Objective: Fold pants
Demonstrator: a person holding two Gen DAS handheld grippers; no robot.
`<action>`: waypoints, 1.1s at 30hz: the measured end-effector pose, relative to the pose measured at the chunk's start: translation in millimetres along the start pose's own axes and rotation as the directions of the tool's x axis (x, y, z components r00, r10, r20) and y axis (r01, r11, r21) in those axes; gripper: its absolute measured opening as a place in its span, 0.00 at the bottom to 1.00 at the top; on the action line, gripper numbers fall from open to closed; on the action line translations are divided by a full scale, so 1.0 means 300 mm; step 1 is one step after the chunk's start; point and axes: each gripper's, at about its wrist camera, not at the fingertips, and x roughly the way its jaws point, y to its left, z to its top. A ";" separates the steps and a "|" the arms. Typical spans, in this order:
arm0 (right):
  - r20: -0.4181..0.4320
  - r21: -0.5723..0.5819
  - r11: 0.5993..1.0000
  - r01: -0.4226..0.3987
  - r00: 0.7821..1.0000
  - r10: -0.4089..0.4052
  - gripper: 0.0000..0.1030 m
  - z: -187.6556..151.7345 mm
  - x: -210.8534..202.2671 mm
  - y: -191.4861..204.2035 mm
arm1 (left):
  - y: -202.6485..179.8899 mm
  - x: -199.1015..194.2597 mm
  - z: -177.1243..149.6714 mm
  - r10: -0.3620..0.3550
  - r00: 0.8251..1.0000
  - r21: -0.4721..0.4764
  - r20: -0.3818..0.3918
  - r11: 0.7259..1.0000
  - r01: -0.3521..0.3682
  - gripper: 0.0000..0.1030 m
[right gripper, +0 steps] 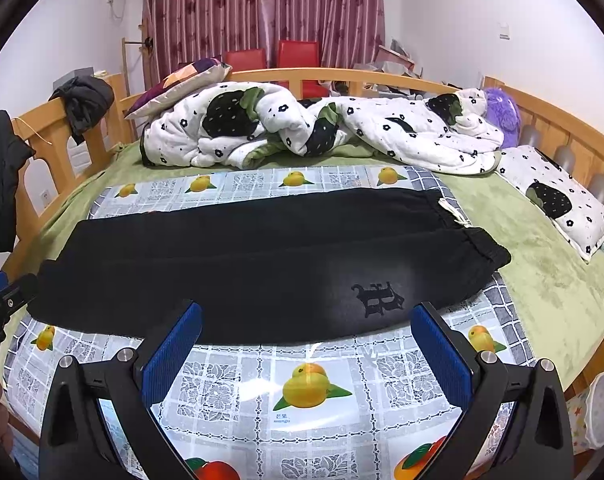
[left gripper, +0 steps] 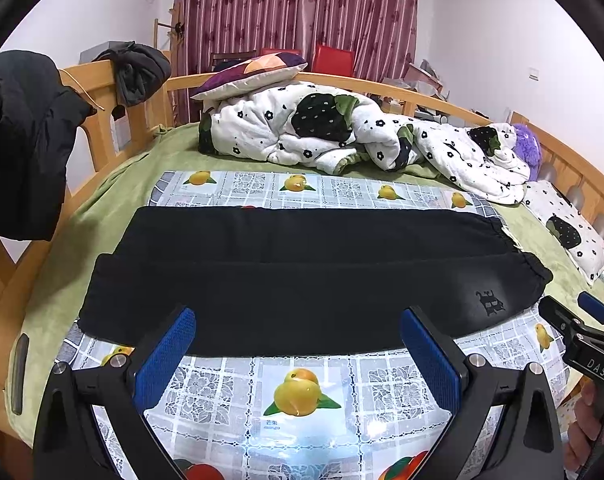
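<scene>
Black pants (left gripper: 302, 276) lie flat across a fruit-print plastic sheet (left gripper: 294, 392) on the bed, legs side by side, waistband to the right, a dark logo near the waist. They also show in the right wrist view (right gripper: 270, 264). My left gripper (left gripper: 298, 344) is open and empty, hovering just before the pants' near edge. My right gripper (right gripper: 307, 340) is open and empty, near the same edge, closer to the waist. The right gripper also shows at the right edge of the left wrist view (left gripper: 581, 320).
A rumpled white floral quilt (left gripper: 341, 132) and a purple pillow (left gripper: 250, 74) lie at the far side of the bed. A small pillow (right gripper: 557, 200) lies at right. Wooden bed rails (right gripper: 561, 120) surround the green bedsheet (right gripper: 541, 264). Dark jackets (left gripper: 22, 140) hang on the left rail.
</scene>
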 end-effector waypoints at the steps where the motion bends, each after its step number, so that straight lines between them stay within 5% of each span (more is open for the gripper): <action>1: -0.001 0.000 1.000 0.001 1.000 -0.001 0.99 0.001 0.000 0.000 | -0.001 0.002 0.001 0.000 1.000 0.002 -0.001 1.000 0.000 1.00; 33: -0.006 -0.004 1.000 0.013 1.000 -0.013 0.99 0.000 -0.001 -0.002 | 0.002 0.021 -0.007 0.044 0.999 0.024 0.000 0.999 -0.044 1.00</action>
